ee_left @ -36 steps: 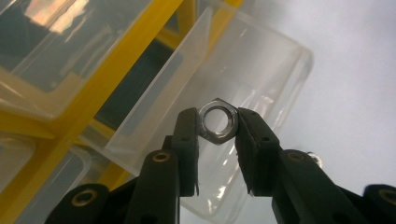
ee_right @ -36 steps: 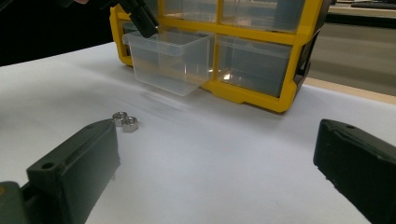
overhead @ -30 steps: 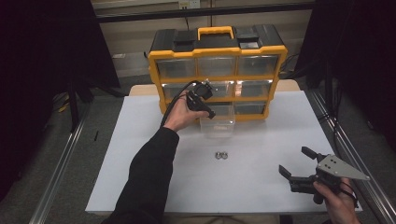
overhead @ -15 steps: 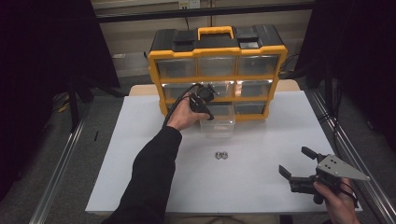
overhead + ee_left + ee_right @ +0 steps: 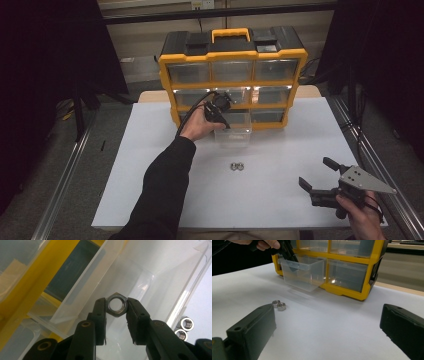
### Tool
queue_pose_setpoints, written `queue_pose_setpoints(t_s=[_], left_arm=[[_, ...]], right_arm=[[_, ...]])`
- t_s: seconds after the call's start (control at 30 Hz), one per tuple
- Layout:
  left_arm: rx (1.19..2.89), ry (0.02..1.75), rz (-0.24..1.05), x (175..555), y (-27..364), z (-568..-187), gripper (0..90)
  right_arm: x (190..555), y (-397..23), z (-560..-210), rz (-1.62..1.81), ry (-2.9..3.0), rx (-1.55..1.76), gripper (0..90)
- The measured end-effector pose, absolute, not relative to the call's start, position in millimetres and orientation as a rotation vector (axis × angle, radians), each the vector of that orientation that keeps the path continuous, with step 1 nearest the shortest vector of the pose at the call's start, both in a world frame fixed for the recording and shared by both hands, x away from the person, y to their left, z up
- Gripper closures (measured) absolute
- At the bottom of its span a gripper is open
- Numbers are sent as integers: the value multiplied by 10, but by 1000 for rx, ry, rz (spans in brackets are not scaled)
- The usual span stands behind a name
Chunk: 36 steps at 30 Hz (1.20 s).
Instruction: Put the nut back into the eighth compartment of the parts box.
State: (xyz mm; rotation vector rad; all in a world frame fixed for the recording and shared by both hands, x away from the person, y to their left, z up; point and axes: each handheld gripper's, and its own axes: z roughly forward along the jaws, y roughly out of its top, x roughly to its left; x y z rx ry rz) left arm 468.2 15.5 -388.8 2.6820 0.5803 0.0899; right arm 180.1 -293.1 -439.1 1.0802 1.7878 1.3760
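Left gripper view shows the left claw (image 5: 117, 307) clamped on a steel nut (image 5: 117, 304), held over the pulled-out clear drawer (image 5: 160, 272) of the yellow organizer (image 5: 232, 55) at the far side of the worktop (image 5: 280, 165); the drawer's floor is hard to read through glare. Two more nuts (image 5: 236, 166) lie touching mid-worktop, cut off by the jaw. At the near right, the right claw (image 5: 320, 174) stands apart, holding nothing.
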Motion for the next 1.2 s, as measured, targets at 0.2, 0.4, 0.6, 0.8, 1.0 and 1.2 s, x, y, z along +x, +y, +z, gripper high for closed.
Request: queue_pose_setpoints(t_s=[0.2,0.4,0.6,0.8,1.0,1.2], left_arm=[[2669,593,79,4677,167,-3887,691],[2650,587,84,4659,201,-3831,667],[2600,569,89,4621,279,-3747,663],[2540,554,145,4525,388,-3644,637],[2435,552,160,4466,565,-3569,623],[2365,561,129,4354,703,-3575,565]], right_arm=[[1797,-2932,-4391,1378,1790,1084,1],[1798,-2932,-4391,1377,1788,1082,1],[1799,-2932,-4392,1376,1788,1082,1],[1799,-2930,-4392,1375,1790,1082,1],[1800,-2932,-4393,1371,1787,1083,1],[1802,-2931,-4393,1371,1787,1085,1]])
